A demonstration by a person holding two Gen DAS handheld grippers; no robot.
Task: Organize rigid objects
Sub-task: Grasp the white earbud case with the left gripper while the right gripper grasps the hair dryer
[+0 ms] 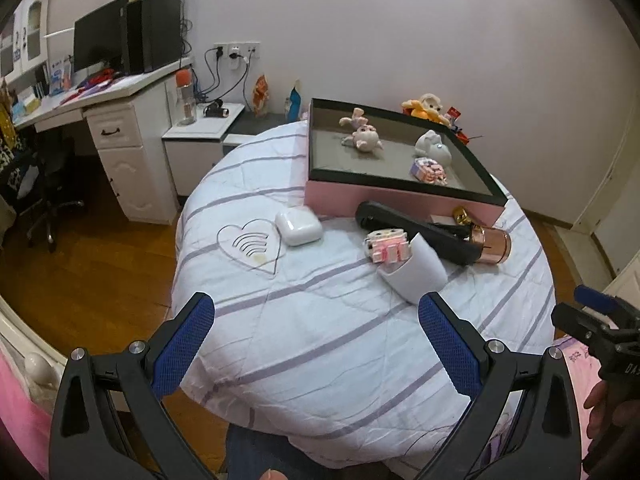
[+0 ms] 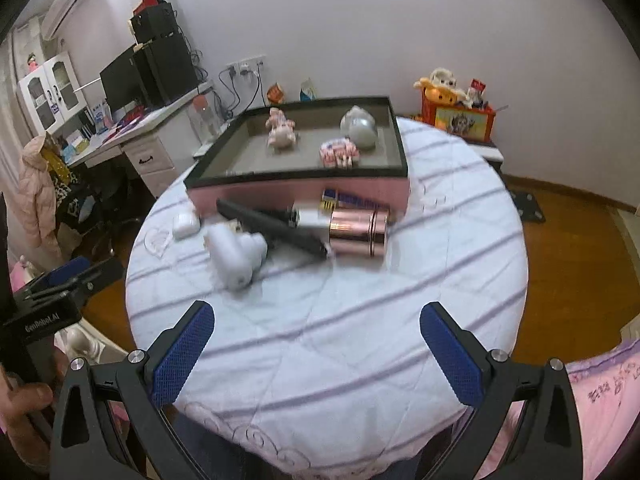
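Blue-padded left gripper [image 1: 316, 344]: jaws spread, empty
Right gripper [image 2: 316, 346]: jaws spread, empty
White case [image 1: 298, 225]: ahead of left jaws
Copper cylinder [image 2: 357, 232]: ahead of right jaws

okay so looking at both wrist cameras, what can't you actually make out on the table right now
- Right wrist view: motion blur smears the white cylinder and earbud case.
- Left wrist view: the small gold object sits partly behind the black tool.
- Right wrist view: the blue box is half hidden by the copper canister.
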